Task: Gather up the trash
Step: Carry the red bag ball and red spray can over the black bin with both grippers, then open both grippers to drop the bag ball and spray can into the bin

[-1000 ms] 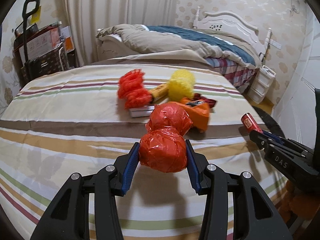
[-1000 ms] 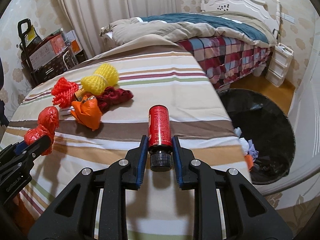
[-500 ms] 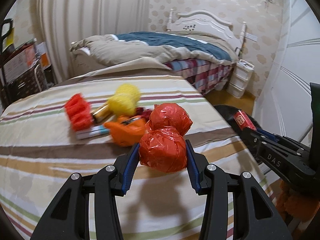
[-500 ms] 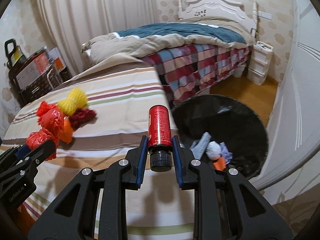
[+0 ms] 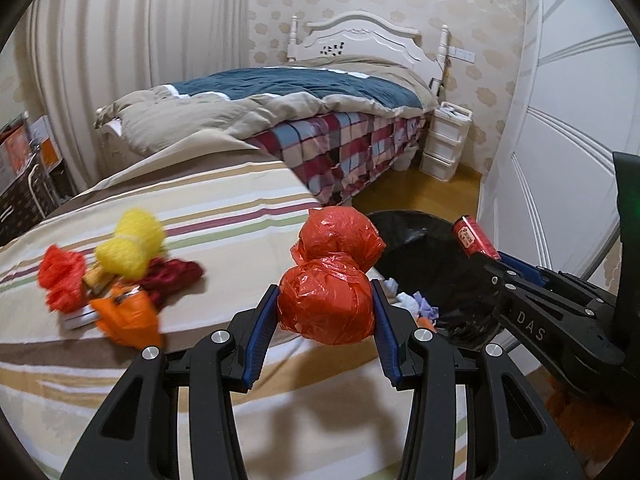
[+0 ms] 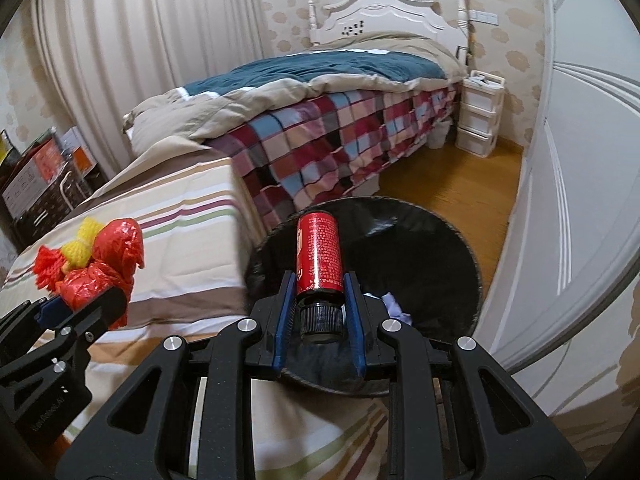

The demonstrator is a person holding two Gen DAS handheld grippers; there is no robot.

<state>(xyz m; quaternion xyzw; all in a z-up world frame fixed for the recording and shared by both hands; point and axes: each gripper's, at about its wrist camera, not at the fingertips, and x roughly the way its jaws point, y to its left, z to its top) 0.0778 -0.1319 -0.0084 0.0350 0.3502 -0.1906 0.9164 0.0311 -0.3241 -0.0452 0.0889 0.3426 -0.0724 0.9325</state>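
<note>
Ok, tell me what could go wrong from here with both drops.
1. The red plastic bag bundle, held by the left gripper, looks to hang at the striped table's edge rather than over the black bin; released now, it may land on the table or floor.
2. The right gripper grips the red can only near its cap end, so it could pivot and miss the bin.
</note>
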